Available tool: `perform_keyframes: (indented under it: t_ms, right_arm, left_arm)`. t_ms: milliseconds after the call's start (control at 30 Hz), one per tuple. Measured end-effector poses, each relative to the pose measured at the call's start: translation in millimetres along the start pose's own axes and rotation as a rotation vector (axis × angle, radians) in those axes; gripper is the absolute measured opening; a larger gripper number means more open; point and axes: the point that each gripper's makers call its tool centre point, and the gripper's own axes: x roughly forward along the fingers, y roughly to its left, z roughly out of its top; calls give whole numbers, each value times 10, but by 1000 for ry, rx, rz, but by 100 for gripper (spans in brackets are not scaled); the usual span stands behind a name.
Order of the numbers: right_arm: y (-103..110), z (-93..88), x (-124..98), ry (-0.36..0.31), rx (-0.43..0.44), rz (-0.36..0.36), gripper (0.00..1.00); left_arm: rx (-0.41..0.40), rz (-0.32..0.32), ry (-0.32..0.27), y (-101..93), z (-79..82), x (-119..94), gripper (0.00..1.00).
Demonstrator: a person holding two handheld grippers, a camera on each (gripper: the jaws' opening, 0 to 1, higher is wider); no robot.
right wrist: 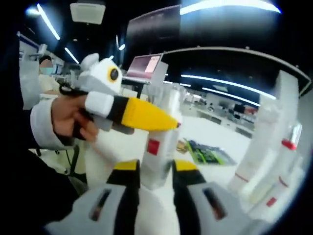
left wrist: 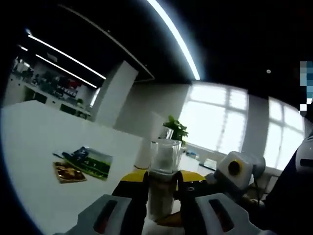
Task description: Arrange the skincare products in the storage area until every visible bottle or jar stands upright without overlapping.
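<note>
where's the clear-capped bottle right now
In the left gripper view the clear-capped bottle stands low at centre, between the left gripper jaws, right of the printed cards on the white table.

In the left gripper view, the left gripper (left wrist: 161,193) held a clear bottle (left wrist: 162,176) between its yellow-tipped jaws. The bottle stood upright, with a transparent cap on top. The right gripper (left wrist: 230,171) came in from the right, close beside the bottle. On the white table (left wrist: 34,156) lay a small printed card (left wrist: 83,164), well apart. A green plant (left wrist: 176,128) stood behind, near bright windows.
</note>
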Motion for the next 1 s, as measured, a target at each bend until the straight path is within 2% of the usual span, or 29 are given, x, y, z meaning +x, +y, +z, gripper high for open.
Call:
perform_keyframes:
  t_ms: [267,400,567,700,800,867,1000]
  right_arm:
    - [-144,-32,-172,-36,53,-58,24]
    - [-256,-99,-276,-37,113,-106,33]
    - [-329,-152,-429,-46,165,-131,37]
    - [-376,-181,-526,-53,205,-130,49]
    - [-382,-211,-563,-52,228,-110,63]
    - [-386,-200,-600,-66,223,-111,72]
    - [-366,-227,-649,-55,218,-98,83]
  left_arm:
    - [32,-17,-6,-74,12,152,22]
    - [39,-28,5,-42,-7,249,22]
    - [50,-41,13,-2,1,365,22]
    - [74,-51,29,-4,-20,462,22]
    - [86,-53,40,21,-25,531,22]
    - [93,-56,45,34,-28,580,22]
    - [109,-67,50,15,-34,679,22]
